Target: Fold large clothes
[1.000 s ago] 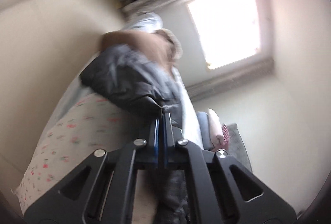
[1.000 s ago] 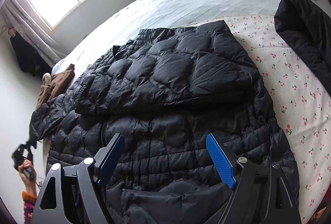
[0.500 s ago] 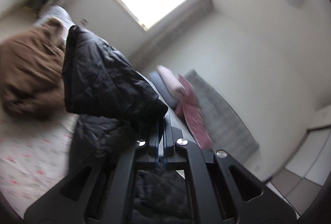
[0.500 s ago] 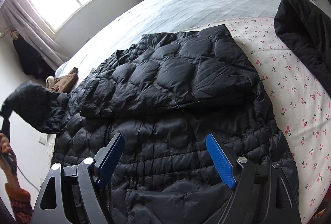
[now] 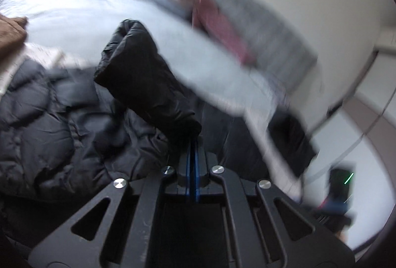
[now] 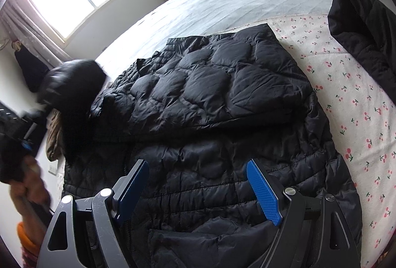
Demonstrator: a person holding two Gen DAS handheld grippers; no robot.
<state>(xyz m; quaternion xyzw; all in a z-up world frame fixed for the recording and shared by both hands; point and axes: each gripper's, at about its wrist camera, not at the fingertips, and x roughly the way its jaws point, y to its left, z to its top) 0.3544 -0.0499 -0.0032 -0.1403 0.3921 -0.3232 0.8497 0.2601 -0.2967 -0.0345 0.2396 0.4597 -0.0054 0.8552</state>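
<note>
While the left wrist view is smeared, it shows the left gripper point(image 5: 192, 144) clenched on the cuff end of a black sleeve point(image 5: 141, 75), which stands up off the pads above the rest of the black puffer jacket point(image 5: 44, 124) spread on the bed point(image 5: 94, 18). Pillows point(image 5: 212, 20) lie near the headboard.

In the right wrist view, the jacket point(image 6: 217, 100) lies flat across the cherry-print sheet point(image 6: 351, 104), one sleeve already folded over the chest; the lifted sleeve point(image 6: 71, 85) hangs at the left edge from the other tool. The right gripper point(image 6: 198, 184) hovers over the hem, jaws wide, gripping nothing. Another dark garment point(image 6: 363, 40) lies well apart at the right.

The jacket looks light, soft and puffy, with a slick shell, so folds will likely spring back. Stitched seams, cuffs and the hem band seem the surest places to pinch.
</note>
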